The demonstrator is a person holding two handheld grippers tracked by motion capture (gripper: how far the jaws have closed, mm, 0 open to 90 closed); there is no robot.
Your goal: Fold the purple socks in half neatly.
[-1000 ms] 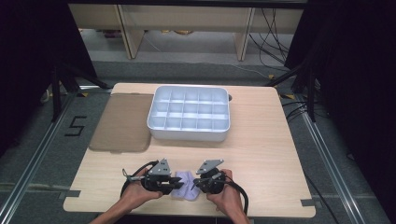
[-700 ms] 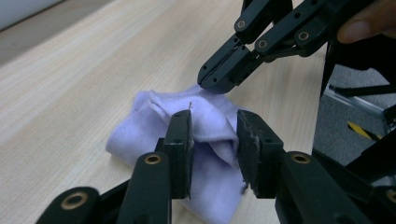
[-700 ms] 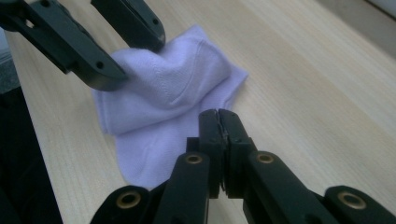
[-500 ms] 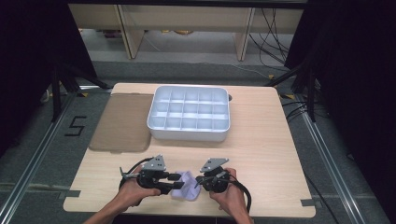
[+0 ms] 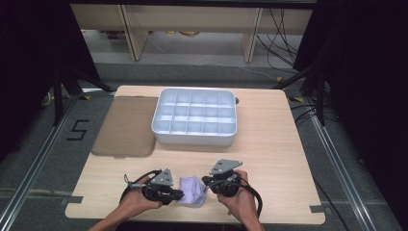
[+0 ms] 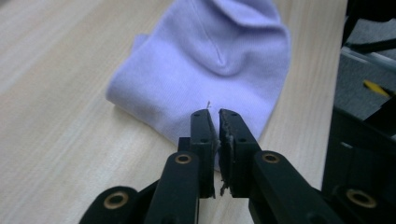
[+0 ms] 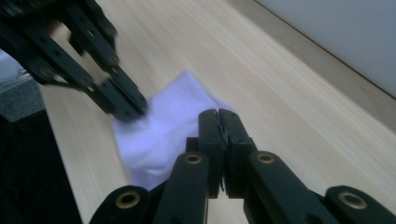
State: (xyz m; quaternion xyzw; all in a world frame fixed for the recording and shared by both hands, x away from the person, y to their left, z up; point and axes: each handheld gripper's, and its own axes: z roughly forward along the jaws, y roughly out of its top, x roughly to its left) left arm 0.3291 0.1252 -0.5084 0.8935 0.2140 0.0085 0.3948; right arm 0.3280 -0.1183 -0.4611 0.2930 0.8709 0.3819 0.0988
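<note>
Sitting on the wooden table (image 5: 269,144), largest to smallest — the white divided tray (image 5: 195,116) at 12 o'clock, the brown mat (image 5: 126,126) at 10, the lilac cloth (image 5: 192,190) at 6. You are pinching that cloth from both sides: left gripper (image 5: 179,195) clamping its edge, right gripper (image 5: 206,182) likewise, jaws pressed together.

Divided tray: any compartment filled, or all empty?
All empty. In the high view every cell of the white divided tray shows bare floor; the lilac cloth lies on the table between the grippers.
</note>
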